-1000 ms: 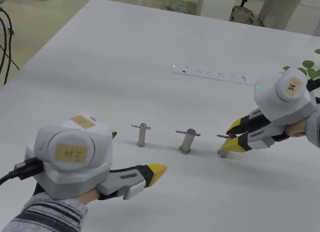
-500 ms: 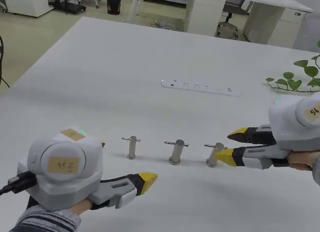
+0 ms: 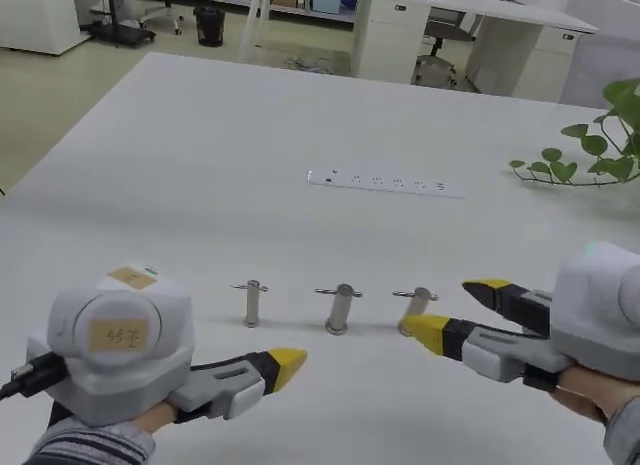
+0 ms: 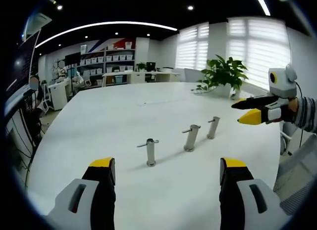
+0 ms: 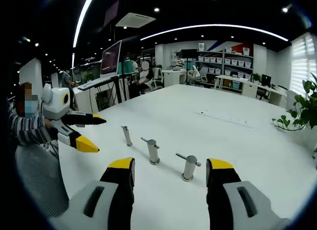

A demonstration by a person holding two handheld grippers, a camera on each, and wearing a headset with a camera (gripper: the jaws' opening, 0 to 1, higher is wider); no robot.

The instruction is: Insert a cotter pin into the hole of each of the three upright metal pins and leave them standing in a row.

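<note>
Pins (image 3: 339,309) stand in a row on the table (image 3: 200,165), each with a cotter pin (image 3: 338,293) through its head, so the job looks finished (my judgement). The left gripper (image 4: 167,164) and right gripper (image 3: 455,307) both gape wide, holding nothing; the right sits just beside the end pin (image 3: 414,310). Next calls for backing off without a nudge. The right gripper view shows that pin's crossbar (image 5: 181,157) plainly; the head view blurs it.

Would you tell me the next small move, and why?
I would ease both claws straight back, away from the row, probably nothing more. The three metal pins stand upright in a row, each with a cotter pin through its top; the left claw and right claw are open and hold nothing.
</note>
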